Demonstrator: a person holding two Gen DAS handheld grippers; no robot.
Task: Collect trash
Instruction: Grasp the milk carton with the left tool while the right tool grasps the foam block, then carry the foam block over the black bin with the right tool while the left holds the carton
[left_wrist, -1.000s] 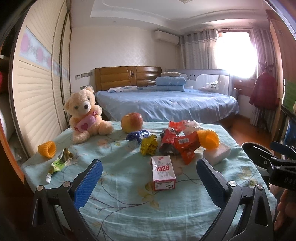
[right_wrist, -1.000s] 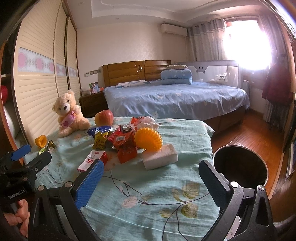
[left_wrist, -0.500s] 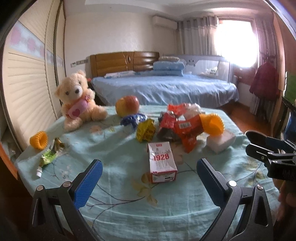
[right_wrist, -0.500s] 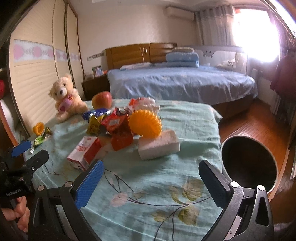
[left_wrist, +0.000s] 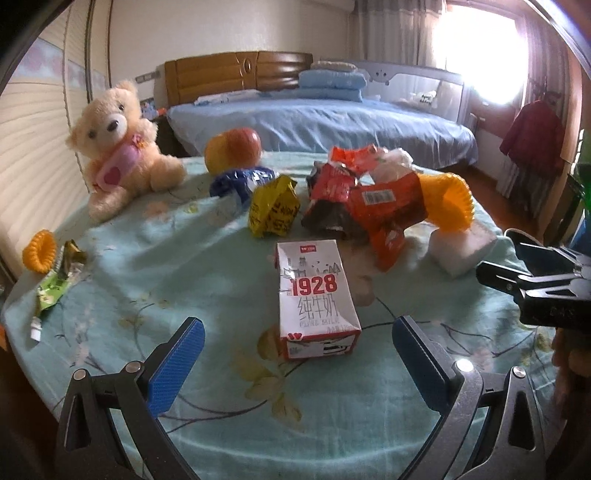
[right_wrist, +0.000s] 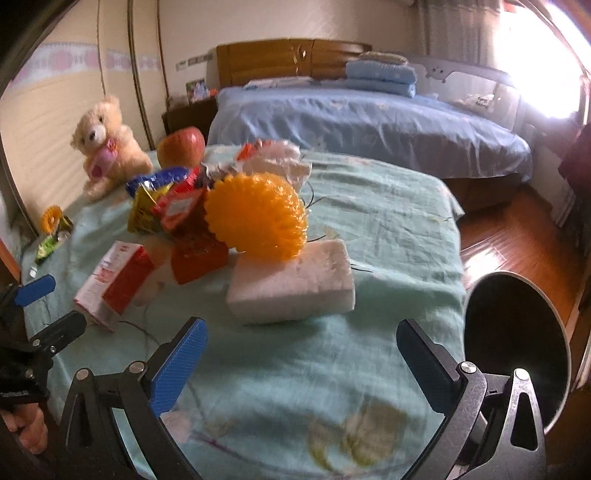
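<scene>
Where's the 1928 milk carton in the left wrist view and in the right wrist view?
Left wrist: milk carton lies centre, just ahead of the open left gripper.
Right wrist: milk carton lies at lower left, beside the red wrappers.
Shared landmark: the orange spiky ball resting on the white foam block.

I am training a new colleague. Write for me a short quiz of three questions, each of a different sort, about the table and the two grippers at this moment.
1. True or false: the left gripper is shut on the milk carton.
2. Multiple choice: what does the orange spiky ball rest against? A) the teddy bear B) the white foam block C) the apple
3. Fill the gap: right of the table, on the floor, stands a dark ____.

Key
1. False: both the left gripper and the right gripper are open and hold nothing.
2. B
3. trash bin
</scene>
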